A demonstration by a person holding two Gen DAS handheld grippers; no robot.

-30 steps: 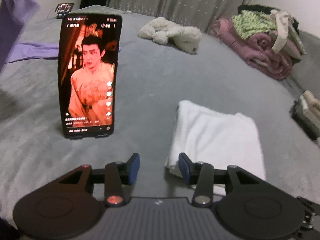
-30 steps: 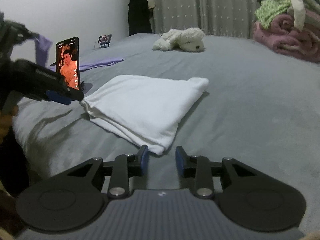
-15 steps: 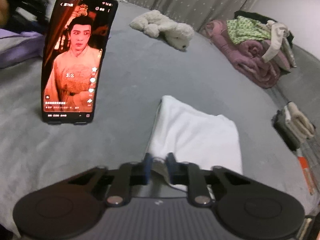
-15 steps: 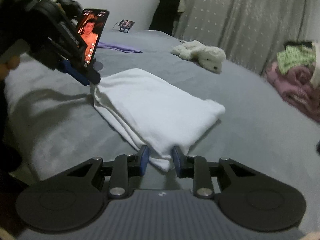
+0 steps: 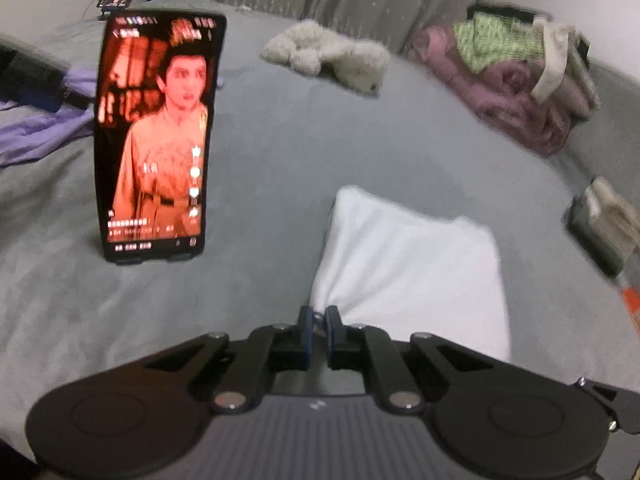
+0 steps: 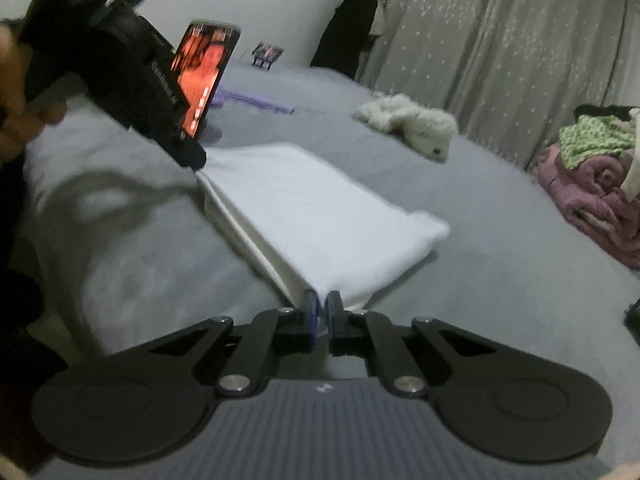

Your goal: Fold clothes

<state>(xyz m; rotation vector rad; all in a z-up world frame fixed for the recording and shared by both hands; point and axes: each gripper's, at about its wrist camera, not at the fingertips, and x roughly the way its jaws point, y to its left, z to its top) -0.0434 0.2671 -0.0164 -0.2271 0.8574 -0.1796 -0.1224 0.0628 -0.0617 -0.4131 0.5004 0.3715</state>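
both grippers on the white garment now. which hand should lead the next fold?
Probably the left. The left gripper and the right gripper each pinch a near corner of the white garment, but the phone stands close beside the left corner, so that side sets the clearance.

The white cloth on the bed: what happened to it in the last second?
Both tools closed on it. The left tool pinched one near corner of the white cloth, the right tool the other, pulling that edge taut. The phone, stuffed toy and pile of clothes stayed put.
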